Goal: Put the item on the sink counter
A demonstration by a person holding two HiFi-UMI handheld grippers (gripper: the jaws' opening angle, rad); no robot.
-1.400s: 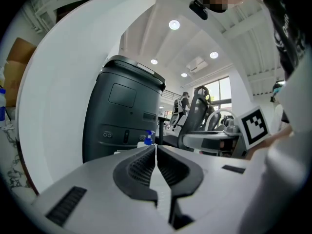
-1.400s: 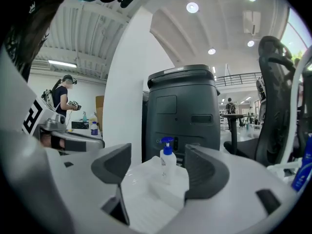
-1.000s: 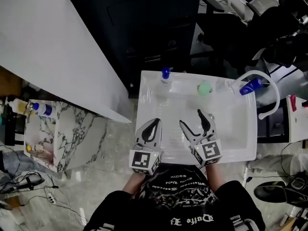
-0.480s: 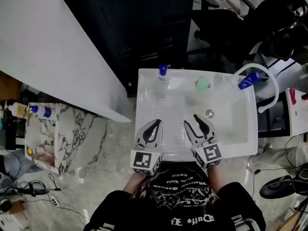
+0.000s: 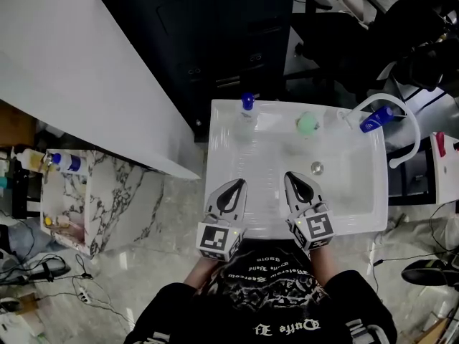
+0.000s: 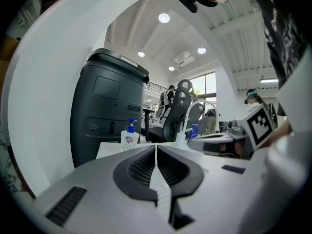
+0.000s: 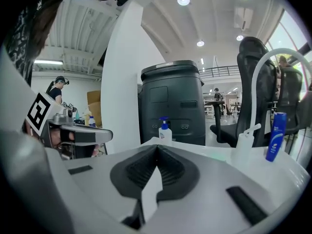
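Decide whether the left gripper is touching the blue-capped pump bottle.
Apart. The head view shows bare sink basin between the left gripper and the pump bottle.

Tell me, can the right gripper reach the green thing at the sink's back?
Probably yes: only bare basin separates the right gripper from the green thing, though its jaws have just closed empty.

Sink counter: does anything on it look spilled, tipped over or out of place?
Nothing stands out. The pump bottle, the green item and the blue bottle sit along the back rim of the sink. None is visibly tipped, and no spill shows in it.
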